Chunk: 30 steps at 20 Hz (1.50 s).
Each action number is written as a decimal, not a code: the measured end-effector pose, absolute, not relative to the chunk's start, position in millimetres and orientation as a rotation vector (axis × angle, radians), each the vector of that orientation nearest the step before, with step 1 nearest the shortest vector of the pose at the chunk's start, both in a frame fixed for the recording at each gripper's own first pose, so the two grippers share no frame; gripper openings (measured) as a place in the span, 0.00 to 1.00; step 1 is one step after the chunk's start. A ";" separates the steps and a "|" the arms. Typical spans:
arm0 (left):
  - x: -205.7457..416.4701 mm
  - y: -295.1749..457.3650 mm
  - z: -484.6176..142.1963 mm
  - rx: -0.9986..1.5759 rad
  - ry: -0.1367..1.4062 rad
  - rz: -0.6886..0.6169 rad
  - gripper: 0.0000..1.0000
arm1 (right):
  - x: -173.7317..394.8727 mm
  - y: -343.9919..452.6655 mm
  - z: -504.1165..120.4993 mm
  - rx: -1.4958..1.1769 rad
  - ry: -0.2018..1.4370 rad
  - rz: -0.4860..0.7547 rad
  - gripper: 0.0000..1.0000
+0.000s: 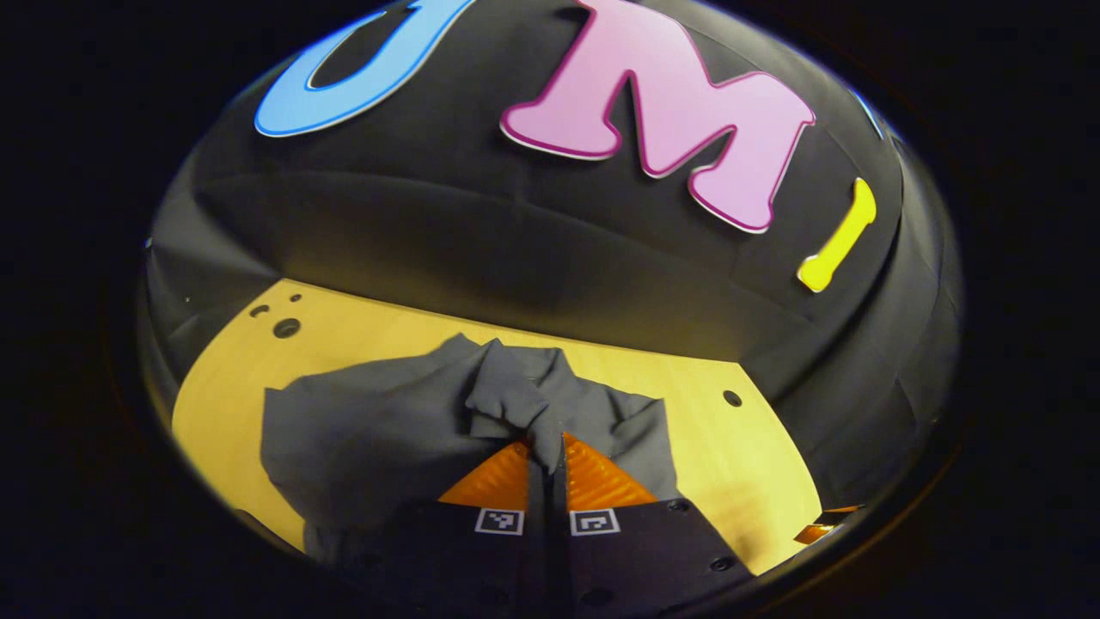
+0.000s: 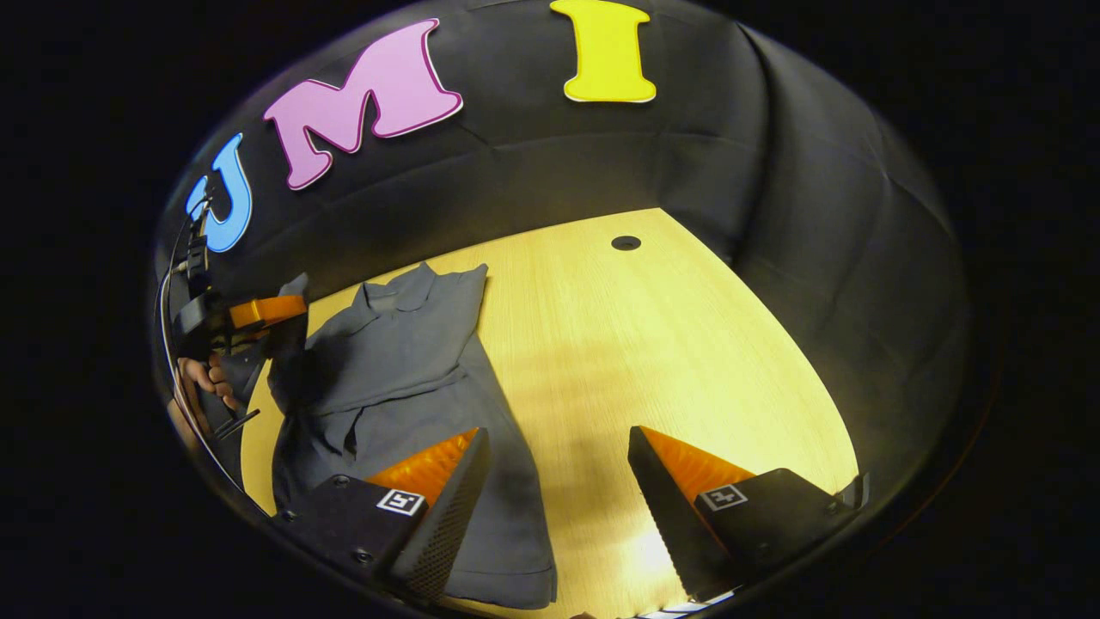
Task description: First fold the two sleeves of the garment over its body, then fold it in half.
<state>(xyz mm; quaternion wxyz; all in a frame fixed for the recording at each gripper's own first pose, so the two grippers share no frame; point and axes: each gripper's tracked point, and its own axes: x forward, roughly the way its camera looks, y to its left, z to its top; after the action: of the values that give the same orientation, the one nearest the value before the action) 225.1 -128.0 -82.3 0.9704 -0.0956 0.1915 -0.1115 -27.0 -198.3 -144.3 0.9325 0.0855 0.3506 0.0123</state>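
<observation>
Left gripper (image 1: 546, 460) pinches the dark grey fabric garment's (image 1: 378, 430) sleeve.
It should carry it flat over the body (right gripper (image 2: 554, 464) gapes wide, empty).

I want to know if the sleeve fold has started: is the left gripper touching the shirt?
Touching. In the left gripper view the left gripper has both fingers closed on a bunched fold of the grey shirt, lifted off the table.
</observation>
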 end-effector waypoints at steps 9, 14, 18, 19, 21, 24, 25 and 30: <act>237.2 -230.2 -119.3 -0.151 0.465 -0.368 0.05 | -29.1 -192.8 -152.9 0.151 0.755 0.063 0.99; 245.4 -258.3 -152.3 -0.089 0.518 -0.409 0.07 | -33.2 -186.5 -158.5 0.140 0.773 0.073 0.99; 237.4 -254.7 -151.6 -0.061 0.516 -0.444 0.46 | -37.9 -175.6 -172.2 0.144 0.807 0.088 0.99; 233.7 -247.6 -145.6 -0.056 0.504 -0.441 0.64 | -38.9 -171.8 -175.8 0.147 0.816 0.094 0.99; 224.7 -225.0 -144.5 -0.032 0.495 -0.420 0.86 | -43.1 -162.9 -185.3 0.145 0.840 0.111 0.99; 193.0 -169.0 -151.4 0.035 0.494 -0.367 0.92 | -55.4 -155.2 -202.3 0.124 0.890 0.137 0.99; 177.8 -147.1 -155.6 0.057 0.499 -0.346 0.96 | -61.7 -152.2 -209.2 0.124 0.910 0.150 0.99; 65.6 -24.3 -209.0 0.105 0.621 -0.211 0.96 | -107.9 -147.0 -241.0 0.170 1.021 0.142 0.99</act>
<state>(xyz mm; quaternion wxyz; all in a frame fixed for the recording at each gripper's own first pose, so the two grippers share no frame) 65.6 -24.3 -209.0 0.9454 0.0517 0.3046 -0.1037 -107.9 -147.0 -241.0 0.8665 0.0813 0.4878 0.0676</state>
